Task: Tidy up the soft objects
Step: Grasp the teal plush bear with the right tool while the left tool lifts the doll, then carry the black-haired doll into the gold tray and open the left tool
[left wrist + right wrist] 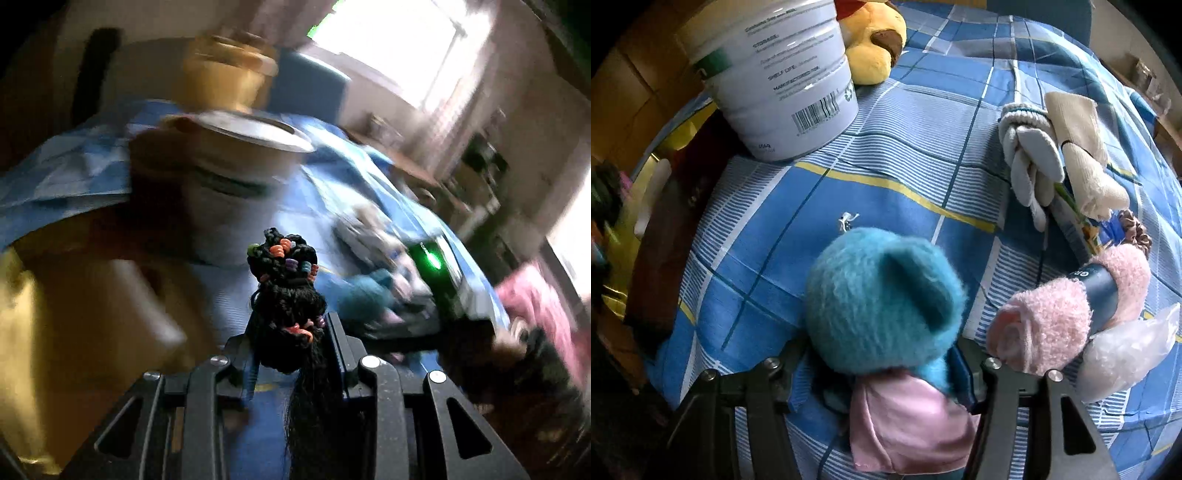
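Note:
My left gripper point(291, 343) is shut on a black braided hair piece with coloured beads point(286, 280), held above the table near a white tub point(236, 206); this view is blurred. My right gripper point(886, 363) is shut on a fuzzy teal plush toy point(882, 299) with a pink satin part point(908, 424), just above the blue checked cloth point(871, 173). Pink rolled socks with a blue band point(1071, 310), grey-white socks point(1030, 155), a cream sock point(1086, 155) and a brown scrunchie point(1134, 229) lie at the right.
The white tub point(783, 74) stands at the back left with a yellow plush point(875, 40) behind it. A clear plastic bag point(1126, 347) lies beside the pink socks. A dark brown table edge point(668, 251) shows on the left. A gold-lidded jar point(229, 77) stands behind the tub.

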A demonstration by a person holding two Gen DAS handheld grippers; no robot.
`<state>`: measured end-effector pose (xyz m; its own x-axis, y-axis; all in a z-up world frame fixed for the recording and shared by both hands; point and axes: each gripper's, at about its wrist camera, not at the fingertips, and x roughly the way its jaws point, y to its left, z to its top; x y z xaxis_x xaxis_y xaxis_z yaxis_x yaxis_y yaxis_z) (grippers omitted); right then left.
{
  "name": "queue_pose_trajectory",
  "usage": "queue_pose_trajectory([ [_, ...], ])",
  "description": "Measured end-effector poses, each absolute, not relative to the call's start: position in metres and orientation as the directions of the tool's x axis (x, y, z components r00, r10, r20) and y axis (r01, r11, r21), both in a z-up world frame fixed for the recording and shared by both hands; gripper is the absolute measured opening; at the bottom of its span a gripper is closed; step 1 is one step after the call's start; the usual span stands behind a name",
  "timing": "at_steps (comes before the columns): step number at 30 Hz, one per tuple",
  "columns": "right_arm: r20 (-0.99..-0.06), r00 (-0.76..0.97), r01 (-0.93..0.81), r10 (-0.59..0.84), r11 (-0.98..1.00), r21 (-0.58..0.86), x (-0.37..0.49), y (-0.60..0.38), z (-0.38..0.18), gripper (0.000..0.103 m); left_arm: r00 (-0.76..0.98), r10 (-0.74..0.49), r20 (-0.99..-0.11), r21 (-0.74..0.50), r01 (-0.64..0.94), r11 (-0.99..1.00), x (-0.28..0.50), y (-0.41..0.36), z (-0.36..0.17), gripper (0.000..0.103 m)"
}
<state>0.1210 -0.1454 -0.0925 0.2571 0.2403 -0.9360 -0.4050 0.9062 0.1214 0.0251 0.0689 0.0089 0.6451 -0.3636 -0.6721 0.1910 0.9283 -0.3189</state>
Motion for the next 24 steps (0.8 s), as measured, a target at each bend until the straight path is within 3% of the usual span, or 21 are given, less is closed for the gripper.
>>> queue_pose_trajectory([
  [12, -0.935, 0.267, -0.413, 0.234, 0.904, 0.108, 0.113, -0.143, -0.095, 0.062, 0.647, -0.081, -0.758, -0.25, -0.174, 0.953, 0.043, 0.199, -0.011, 0.033],
  [24, -0.932, 0.3, -0.455, 0.202, 0.889, 0.046, 0.104, -0.13, -0.095, 0.065, 0.58, -0.025, -0.814, -0.158, -0.18, 0.971, 0.13, 0.207, -0.048, 0.036],
])
